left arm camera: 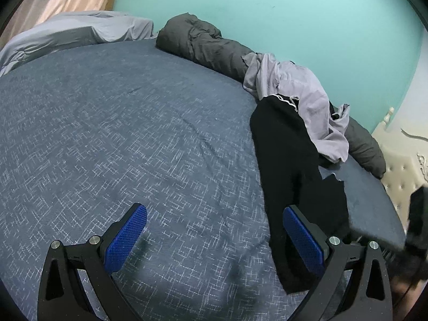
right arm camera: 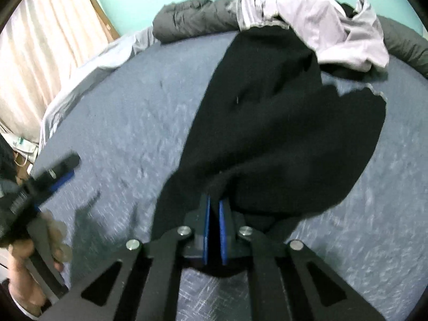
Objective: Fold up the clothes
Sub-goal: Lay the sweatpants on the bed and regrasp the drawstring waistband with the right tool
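The step in hand looks like drawing one garment out of the pile to lay it flat. The right tongs (right arm camera: 214,206) are clenched on the near edge of the black garment (right arm camera: 281,123), which trails across the blue bed (left arm camera: 120,133) from under a lilac garment (left arm camera: 307,93). The left tongs (left arm camera: 214,227) hover released, empty. Next they would need a second corner. The cloth is limp, dark and rumpled.

No readable text, brand, number or sign is showing in either view. The left tongs (right arm camera: 57,172) are carrying a small label patch on the body in the right wrist view, but blur is making it illegible.
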Tool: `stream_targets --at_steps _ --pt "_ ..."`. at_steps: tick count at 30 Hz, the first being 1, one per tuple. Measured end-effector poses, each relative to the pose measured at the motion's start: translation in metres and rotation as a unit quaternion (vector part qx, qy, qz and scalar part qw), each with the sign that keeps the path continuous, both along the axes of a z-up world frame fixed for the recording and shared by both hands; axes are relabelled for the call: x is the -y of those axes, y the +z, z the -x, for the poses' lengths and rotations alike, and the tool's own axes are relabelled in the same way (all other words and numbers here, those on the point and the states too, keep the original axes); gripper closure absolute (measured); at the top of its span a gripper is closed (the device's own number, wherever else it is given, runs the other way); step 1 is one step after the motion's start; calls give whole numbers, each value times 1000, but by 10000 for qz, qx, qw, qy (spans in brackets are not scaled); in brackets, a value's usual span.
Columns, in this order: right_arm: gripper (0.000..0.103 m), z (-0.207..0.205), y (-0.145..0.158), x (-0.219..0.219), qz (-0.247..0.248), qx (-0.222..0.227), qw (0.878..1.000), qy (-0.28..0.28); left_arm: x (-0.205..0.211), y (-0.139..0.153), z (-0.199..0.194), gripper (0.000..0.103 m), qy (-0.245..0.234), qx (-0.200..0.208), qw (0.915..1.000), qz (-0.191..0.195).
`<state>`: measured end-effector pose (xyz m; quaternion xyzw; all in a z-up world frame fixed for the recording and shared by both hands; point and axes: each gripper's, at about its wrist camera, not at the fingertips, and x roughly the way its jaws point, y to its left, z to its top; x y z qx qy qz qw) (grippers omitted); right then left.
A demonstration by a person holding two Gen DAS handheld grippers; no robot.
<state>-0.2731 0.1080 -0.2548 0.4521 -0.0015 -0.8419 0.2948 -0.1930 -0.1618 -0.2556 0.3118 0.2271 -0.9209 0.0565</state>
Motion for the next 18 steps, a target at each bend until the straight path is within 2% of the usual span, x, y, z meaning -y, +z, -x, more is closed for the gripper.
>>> stream_targets --at_steps 3,10,13,17,18 --pt "98 11 23 -14 102 -236 9995 -171 -1 1 -1 0 -26 -45 10000 24" --pt "98 61 68 -83 152 -583 9914 -1158 1 0 -1 0 -25 -40 10000 36" --pt "98 90 81 -129 29 -708 9819 -1756 0 -1 0 0 -47 -44 10000 17" --pt "98 114 76 -185 -251 -520 9648 -2567 -9 -3 5 0 -227 11 9997 70" --pt "98 117 70 -193 -463 -397 9610 -2699 -11 -4 5 0 -260 17 9996 112"
